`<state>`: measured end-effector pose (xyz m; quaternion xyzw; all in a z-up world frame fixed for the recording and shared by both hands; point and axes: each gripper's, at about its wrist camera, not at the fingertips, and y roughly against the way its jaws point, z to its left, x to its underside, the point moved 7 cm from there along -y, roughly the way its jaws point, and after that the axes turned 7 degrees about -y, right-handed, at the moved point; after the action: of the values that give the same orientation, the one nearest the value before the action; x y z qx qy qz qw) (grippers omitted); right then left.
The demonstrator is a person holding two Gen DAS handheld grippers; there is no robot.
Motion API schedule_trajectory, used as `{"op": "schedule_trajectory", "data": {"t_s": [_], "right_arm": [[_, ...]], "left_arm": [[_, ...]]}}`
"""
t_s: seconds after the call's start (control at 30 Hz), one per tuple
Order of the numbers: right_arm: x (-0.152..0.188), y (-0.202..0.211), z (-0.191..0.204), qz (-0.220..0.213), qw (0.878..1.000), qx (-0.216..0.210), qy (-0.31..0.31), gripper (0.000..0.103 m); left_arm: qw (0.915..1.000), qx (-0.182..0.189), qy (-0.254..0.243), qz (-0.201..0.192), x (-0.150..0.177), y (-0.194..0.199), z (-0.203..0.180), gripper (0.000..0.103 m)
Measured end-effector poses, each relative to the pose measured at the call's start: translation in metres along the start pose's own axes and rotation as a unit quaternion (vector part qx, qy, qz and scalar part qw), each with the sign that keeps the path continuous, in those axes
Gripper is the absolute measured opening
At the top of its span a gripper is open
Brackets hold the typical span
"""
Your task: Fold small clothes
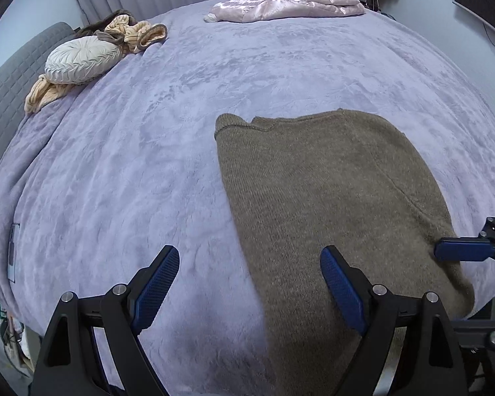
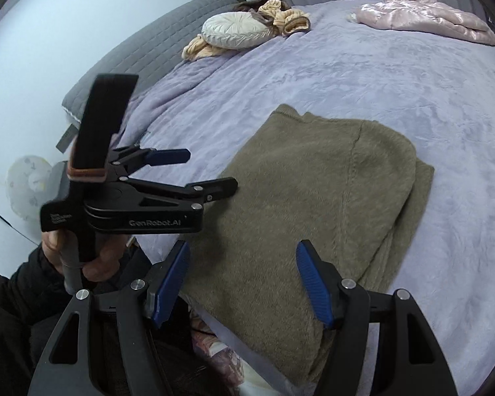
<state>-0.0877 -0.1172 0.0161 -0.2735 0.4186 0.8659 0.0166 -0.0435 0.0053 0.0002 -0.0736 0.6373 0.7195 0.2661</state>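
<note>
The bed (image 1: 280, 66) fills the room, its lilac cover smooth, and the sweater (image 1: 330, 198) lies on the near part of it, already doubled into a long slab whose axis runs from the near edge away toward the far side. Its near end hangs a little over the bed's edge. From the left gripper (image 1: 250, 283) the sweater lies ahead and to the right — the right finger hovers over the knit, the left finger over bare cover, so the sweater's left long edge runs up between the jaws. They stand wide with nothing in them. The right gripper (image 2: 244, 280) sits squarer to the cloth: the near end of the sweater lies straight ahead between its jaws, which gape fairly wide and grip nothing, the pads clear of the wool. In the right wrist view the left gripper shows side-on, held in a hand (image 2: 92, 260) to the left of the sweater's near corner. I'd judge the next fold goes end to end along that long axis, and both grippers are near the near end — the right one better centred on it.
</note>
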Motion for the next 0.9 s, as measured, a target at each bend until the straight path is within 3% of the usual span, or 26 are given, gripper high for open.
{"op": "schedule_trajectory", "data": {"t_s": [0.07, 0.27, 0.33, 0.47, 0.63, 0.73, 0.8, 0.9], "right_arm": [[0.009, -0.014, -0.013, 0.015, 0.999, 0.027, -0.013, 0.070], [0.017, -0.024, -0.026, 0.005, 0.999, 0.019, -0.039, 0.070], [0.020, -0.028, -0.028, 0.002, 0.999, 0.027, -0.032, 0.070], [0.025, -0.032, -0.030, -0.012, 0.999, 0.029, -0.032, 0.070], [0.025, -0.033, -0.028, -0.003, 0.998, 0.050, -0.027, 0.070], [0.018, -0.019, -0.015, 0.000, 0.996, 0.089, -0.014, 0.071], [0.016, -0.002, 0.000, -0.013, 0.991, 0.128, 0.025, 0.079], [0.012, 0.017, 0.011, -0.022, 0.972, 0.222, 0.068, 0.082]], "left_arm": [[1.0000, 0.007, 0.002, 0.006, 0.004, -0.005, -0.002, 0.088], [0.9998, 0.009, 0.015, 0.003, 0.011, -0.012, -0.003, 0.089], [0.9996, -0.001, 0.027, 0.001, 0.013, -0.017, 0.001, 0.103], [0.9985, 0.019, 0.050, 0.004, 0.019, -0.024, 0.006, 0.103], [0.9996, -0.022, 0.015, -0.005, 0.012, -0.010, 0.000, 0.103], [0.9984, -0.035, -0.003, -0.044, 0.005, 0.023, -0.004, 0.103], [0.9974, -0.029, -0.003, -0.066, 0.003, 0.045, -0.007, 0.103], [0.9959, -0.032, -0.004, -0.084, 0.001, 0.066, -0.011, 0.103]]}}
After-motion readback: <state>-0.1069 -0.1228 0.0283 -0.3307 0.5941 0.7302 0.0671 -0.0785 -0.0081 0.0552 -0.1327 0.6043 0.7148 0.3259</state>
